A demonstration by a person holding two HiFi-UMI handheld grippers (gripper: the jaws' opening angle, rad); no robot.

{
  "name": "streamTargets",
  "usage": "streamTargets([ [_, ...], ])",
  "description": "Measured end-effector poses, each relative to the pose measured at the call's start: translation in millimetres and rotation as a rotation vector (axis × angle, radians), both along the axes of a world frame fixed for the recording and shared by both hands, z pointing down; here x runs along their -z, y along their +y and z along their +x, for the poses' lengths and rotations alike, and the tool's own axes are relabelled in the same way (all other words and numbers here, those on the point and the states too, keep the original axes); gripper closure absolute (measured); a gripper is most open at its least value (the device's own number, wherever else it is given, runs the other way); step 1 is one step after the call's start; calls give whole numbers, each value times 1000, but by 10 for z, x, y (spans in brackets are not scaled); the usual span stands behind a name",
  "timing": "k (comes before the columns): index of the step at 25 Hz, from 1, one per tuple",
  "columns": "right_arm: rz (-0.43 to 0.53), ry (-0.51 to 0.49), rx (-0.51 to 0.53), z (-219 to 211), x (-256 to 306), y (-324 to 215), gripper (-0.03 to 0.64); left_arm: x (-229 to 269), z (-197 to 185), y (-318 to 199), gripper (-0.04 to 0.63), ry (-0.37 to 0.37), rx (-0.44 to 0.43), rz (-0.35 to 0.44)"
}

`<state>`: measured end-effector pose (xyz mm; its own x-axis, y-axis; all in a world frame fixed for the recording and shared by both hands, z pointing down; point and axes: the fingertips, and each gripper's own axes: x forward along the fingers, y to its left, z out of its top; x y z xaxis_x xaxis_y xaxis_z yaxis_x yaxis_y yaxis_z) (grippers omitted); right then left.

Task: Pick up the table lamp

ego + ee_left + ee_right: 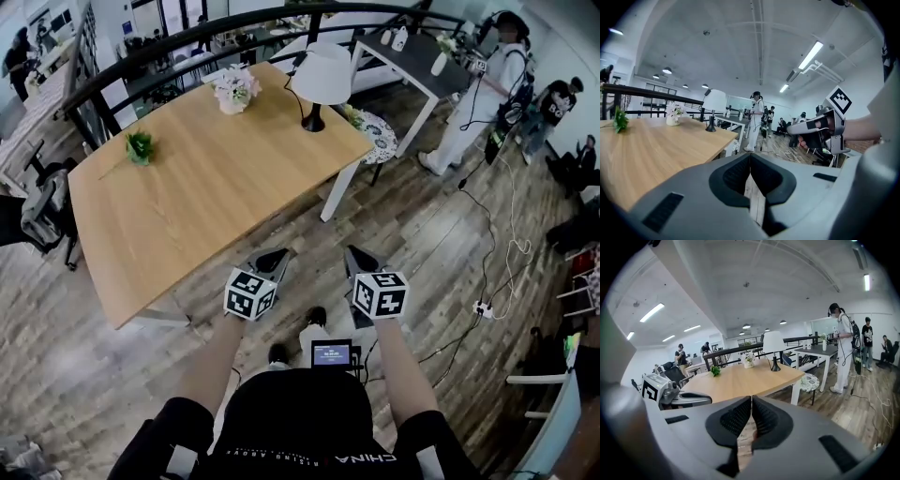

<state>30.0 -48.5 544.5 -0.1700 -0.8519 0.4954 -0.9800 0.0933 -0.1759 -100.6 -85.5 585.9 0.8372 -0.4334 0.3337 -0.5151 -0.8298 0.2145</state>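
Observation:
The table lamp (pixel 320 79), white shade on a black stem and base, stands at the far right corner of the wooden table (pixel 206 187). It also shows small in the left gripper view (pixel 712 110) and in the right gripper view (pixel 774 348). My left gripper (pixel 273 259) and right gripper (pixel 360 256) hang side by side over the floor short of the table's near edge, far from the lamp. Both have their jaws shut with nothing between them.
On the table sit a white pot of pale flowers (pixel 234 89) and a small green plant (pixel 141 146). A patterned stool (pixel 379 137) stands by the lamp corner. A person in white (pixel 473 94) stands near a dark-topped table (pixel 412 56). Cables (pixel 497 244) lie on the floor at right.

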Motion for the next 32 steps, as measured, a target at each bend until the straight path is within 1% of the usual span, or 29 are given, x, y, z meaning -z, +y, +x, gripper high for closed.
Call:
streamTargets([
  [3,-9,-5,12,69,-103,-295,583,-56,62,-215,577,12,13,-18],
  [7,4,-32,37,214,-223,-865,583,-177,211,-629,577,29,64,-48],
  [9,23,-43,59,302,-243,-1235,583,-208,373,-896,577,24,81,-42],
  [11,42,-53,85,424,-219,-1637,583,-205,582,-1208,577,-1,82,-22],
  [15,57,-62,127,843,-136,-2399,582,-152,994,-1899,577,-44,102,-6],
  [18,58,-87,137,1205,-79,-2913,583,-98,1256,-2389,577,-63,129,0],
  [22,43,-113,154,1537,-81,-3436,583,-65,1596,-2874,577,-81,138,3],
  [27,24,-132,196,1650,-140,-3865,583,-55,1853,-3270,577,-90,132,-2],
  [30,46,-178,242,1536,-84,-4015,583,-44,1930,-3460,577,-81,104,-6],
  [32,65,-190,264,1458,-33,-4099,583,-20,1967,-3602,577,-71,90,-3],
])
